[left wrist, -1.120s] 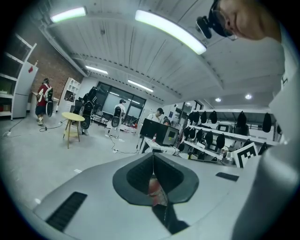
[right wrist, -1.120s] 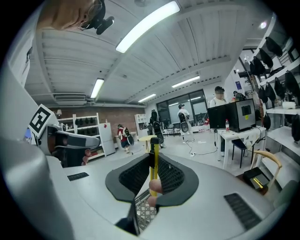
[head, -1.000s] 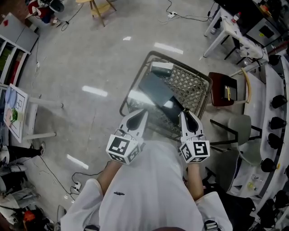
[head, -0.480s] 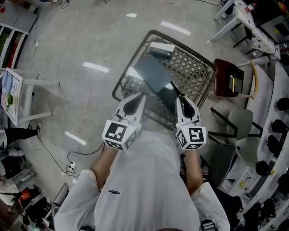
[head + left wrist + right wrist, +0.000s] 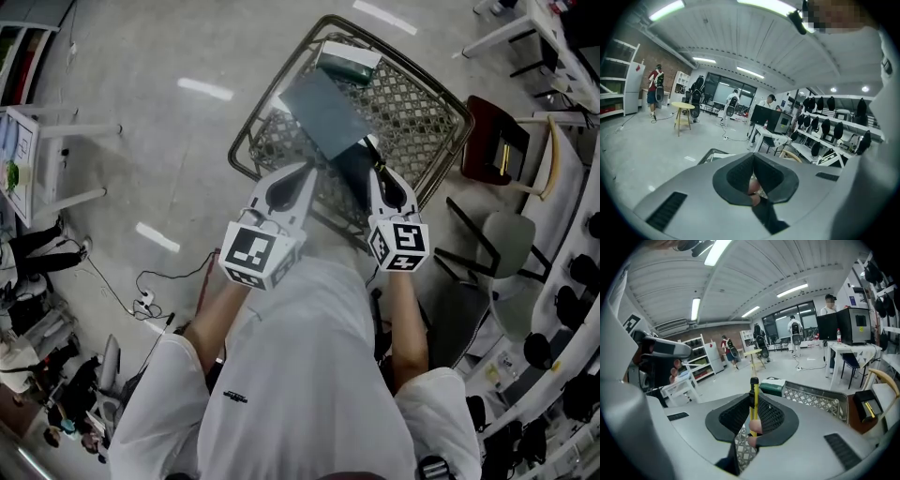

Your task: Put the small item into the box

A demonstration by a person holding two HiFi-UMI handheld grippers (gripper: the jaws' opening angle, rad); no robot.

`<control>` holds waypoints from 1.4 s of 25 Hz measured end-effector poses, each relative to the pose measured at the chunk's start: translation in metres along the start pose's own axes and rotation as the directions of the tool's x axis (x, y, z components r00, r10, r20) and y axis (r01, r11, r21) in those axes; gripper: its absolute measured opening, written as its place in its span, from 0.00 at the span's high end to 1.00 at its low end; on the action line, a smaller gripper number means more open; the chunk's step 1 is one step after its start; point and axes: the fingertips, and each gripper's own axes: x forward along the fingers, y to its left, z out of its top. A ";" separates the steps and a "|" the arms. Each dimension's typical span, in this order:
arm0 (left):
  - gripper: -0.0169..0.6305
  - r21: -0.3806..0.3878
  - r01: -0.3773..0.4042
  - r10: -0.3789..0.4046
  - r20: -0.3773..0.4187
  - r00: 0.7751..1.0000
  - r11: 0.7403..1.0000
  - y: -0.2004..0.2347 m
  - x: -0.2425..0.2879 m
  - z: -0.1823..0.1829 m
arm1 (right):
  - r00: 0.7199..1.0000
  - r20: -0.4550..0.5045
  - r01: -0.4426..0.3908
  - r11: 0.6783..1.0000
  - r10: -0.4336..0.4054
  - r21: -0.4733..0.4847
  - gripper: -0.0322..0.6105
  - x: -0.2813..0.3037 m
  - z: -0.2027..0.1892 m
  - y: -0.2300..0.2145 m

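Pinching a thin yellow stick is the right gripper; the left gripper has fingers pressed together.

Ceiling strip lights lit the room brightly and evenly, leaving white glare streaks on the polished floor. Both gripper views bulged fisheye-fashion, with black corners. The right claw looked soft, perhaps out of focus.

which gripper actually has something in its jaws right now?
The right gripper: its jaws are shut on a thin yellow stick with a black tip. The left gripper has its jaws together with nothing between them.
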 end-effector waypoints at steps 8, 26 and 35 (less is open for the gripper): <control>0.97 -0.025 -0.005 0.004 -0.037 0.999 1.000 0.005 0.021 -0.026 | 0.994 -0.109 0.013 0.993 0.000 0.116 0.88 0.041 -0.059 -0.022; 0.97 -0.090 -0.024 0.012 -0.135 0.991 0.996 0.032 0.053 -0.105 | 0.967 -0.256 0.168 0.796 -0.017 0.582 0.88 0.118 -0.156 -0.052; 0.97 -0.100 -0.018 0.004 -0.140 0.990 0.995 0.030 0.057 -0.119 | 0.957 -0.289 0.222 0.617 0.009 0.755 0.88 0.138 -0.184 -0.064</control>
